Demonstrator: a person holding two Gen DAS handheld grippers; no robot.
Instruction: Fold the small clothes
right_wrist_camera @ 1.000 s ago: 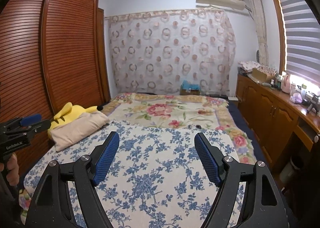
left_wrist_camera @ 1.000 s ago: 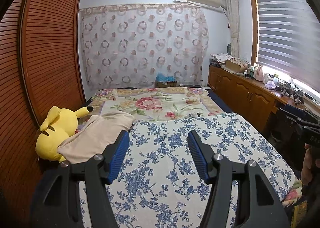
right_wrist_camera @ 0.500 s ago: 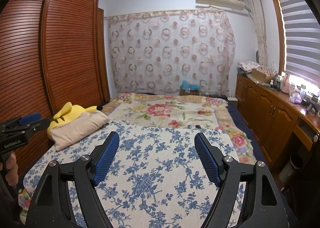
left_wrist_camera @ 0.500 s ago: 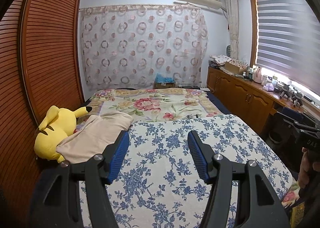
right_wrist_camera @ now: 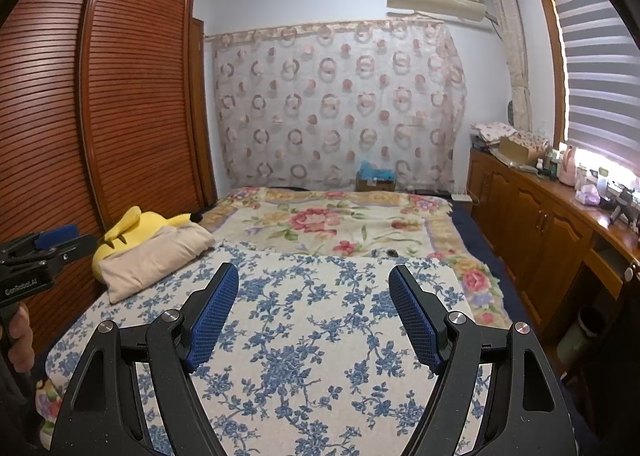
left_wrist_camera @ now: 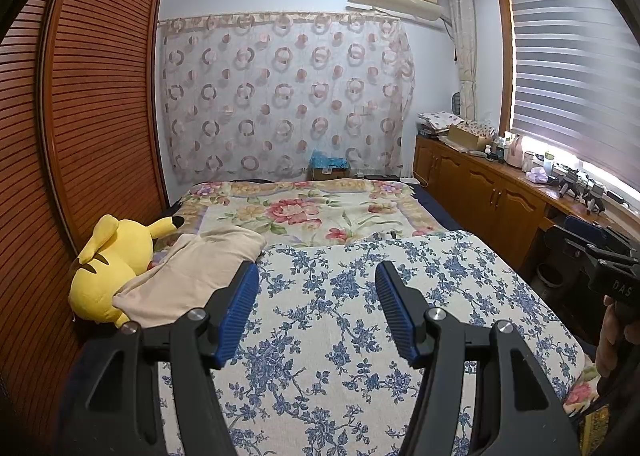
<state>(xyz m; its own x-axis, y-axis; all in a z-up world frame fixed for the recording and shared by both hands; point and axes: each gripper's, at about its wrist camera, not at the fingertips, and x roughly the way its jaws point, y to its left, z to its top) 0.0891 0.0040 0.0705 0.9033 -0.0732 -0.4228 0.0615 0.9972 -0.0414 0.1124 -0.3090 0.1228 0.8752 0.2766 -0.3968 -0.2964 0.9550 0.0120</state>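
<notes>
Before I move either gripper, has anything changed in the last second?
Nothing visibly changed. The left gripper and right gripper hang over the blue-flowered cover with jaws open and nothing between them. The beige cloth lies against the yellow plush, as before.

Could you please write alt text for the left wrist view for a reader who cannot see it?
The open left gripper hovers empty over a blue-flowered bedspread. A beige cloth lies at the bed's left edge against a yellow plush toy; the right gripper shows at far right.
</notes>
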